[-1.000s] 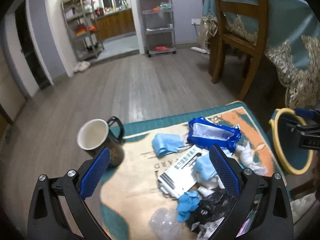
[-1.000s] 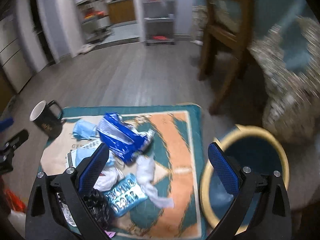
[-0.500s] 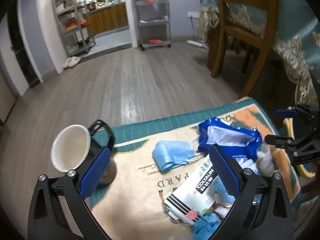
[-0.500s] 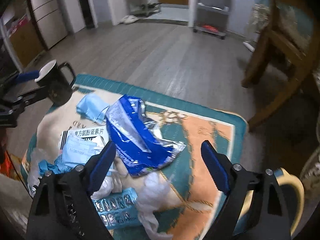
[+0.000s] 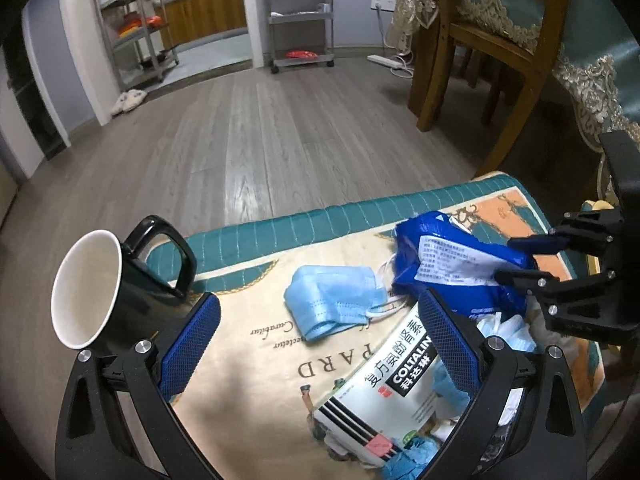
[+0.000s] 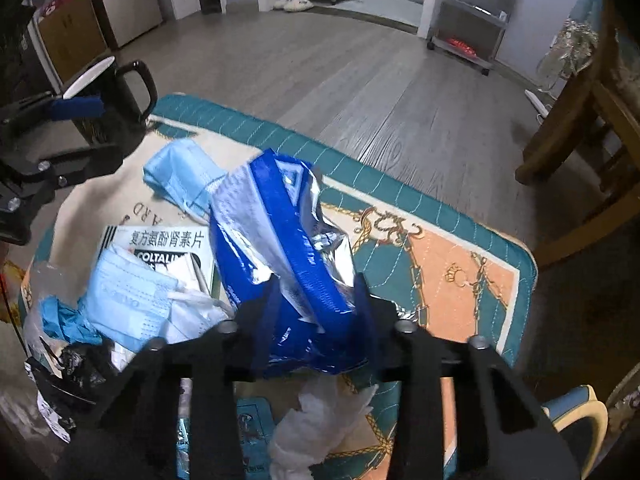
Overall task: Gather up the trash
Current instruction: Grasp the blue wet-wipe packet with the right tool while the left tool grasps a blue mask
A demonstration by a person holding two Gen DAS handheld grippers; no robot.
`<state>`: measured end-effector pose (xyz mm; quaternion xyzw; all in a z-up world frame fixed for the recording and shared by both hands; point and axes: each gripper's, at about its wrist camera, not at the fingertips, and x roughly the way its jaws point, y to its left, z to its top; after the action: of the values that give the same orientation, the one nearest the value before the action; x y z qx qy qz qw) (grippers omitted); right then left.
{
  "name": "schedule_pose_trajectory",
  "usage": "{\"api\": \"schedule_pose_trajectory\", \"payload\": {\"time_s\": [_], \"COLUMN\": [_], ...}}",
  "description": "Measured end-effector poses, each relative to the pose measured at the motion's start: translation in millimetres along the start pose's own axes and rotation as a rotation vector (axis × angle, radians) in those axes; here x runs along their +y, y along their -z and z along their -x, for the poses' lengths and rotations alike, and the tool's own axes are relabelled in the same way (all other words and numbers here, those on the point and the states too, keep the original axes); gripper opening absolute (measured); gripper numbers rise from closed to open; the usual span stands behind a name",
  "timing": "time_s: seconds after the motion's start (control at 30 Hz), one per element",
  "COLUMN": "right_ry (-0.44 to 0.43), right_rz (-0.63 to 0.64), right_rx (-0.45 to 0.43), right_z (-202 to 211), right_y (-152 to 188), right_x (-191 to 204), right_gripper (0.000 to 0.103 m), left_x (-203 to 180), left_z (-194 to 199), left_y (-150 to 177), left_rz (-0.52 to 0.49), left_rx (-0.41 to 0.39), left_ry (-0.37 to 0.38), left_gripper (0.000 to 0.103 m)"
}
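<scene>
The right gripper (image 6: 316, 300) is pinching the blue foil wrapper (image 6: 288, 248). Its jaws have just been closing, and both pads are now pressing into the crumpled near end of that wrapper, which is standing up between them with its silver lining showing. In the left wrist view the same gripper (image 5: 516, 260) is coming in from the right edge, its 2 fingers clamped on the wrapper (image 5: 452, 264) from either side.

The left gripper (image 5: 316, 344) is hanging wide open above the mat (image 5: 256, 240), with nothing between its jaws. Its left finger (image 5: 188, 348) is sitting just in front of the black mug (image 5: 120, 292), which has a white inside and a handle turned toward the far edge of the mat; I cannot tell whether the finger is touching the mug. Its right finger (image 5: 448, 340) is overlapping the white COLTALIN medicine box (image 5: 384, 392).

The rest of the trash is lying piled on the mat. A light blue face mask (image 5: 332, 304) is lying flat between the mug and the wrapper. In the right wrist view a second face mask (image 6: 132, 300) is resting on the medicine box (image 6: 160, 244), with crumpled white tissue (image 6: 320, 420) just below the gripper and a blue blister pack (image 6: 248, 432) beside it. A black plastic scrap (image 6: 72, 368) is lying at the left edge of the pile.

The yellow rim of a blue bin (image 6: 580, 412) is peeking in at the lower right, off the mat. A wooden chair (image 5: 492, 40) is standing on the grey plank floor (image 5: 280, 128) beyond.
</scene>
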<state>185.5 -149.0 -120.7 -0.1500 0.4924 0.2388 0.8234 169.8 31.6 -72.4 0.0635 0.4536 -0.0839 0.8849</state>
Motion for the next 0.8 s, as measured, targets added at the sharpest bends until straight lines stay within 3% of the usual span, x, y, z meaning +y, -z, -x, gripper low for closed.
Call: {"api": "schedule_pose_trajectory", "payload": {"time_s": [0.1,0.47,0.53,0.6,0.7,0.8], "right_ry": [-0.01,-0.065,-0.066,-0.069,-0.063,-0.057], "right_rz": [0.008,-0.047,-0.048,-0.049,-0.05,-0.063], "right_rx": [-0.01,-0.063,-0.061,-0.059,-0.059,-0.058], "right_z": [3,24,24,25,25,24], "right_y": [0,3,3,6,7,8], "right_x": [1,-9,-9,-12,-16,-19], "right_gripper": [0.014,0.013,0.013,0.013,0.013,0.013], "left_x": [0,-10,-8,-2,4,7], "left_z": [-8,-48,-56,-63,-67,-64], "left_y": [-1,-9,-10,-12,-12,-13], "left_rz": [0.011,-0.01,0.009,0.039,0.07,0.068], "left_rx": [0.021,0.084,0.106,0.132,0.152,0.148], "left_ry": [-0.018,-0.046,-0.041,-0.03,-0.022,-0.013], "left_gripper": [0.098,0.095,0.087,0.064,0.041,0.03]}}
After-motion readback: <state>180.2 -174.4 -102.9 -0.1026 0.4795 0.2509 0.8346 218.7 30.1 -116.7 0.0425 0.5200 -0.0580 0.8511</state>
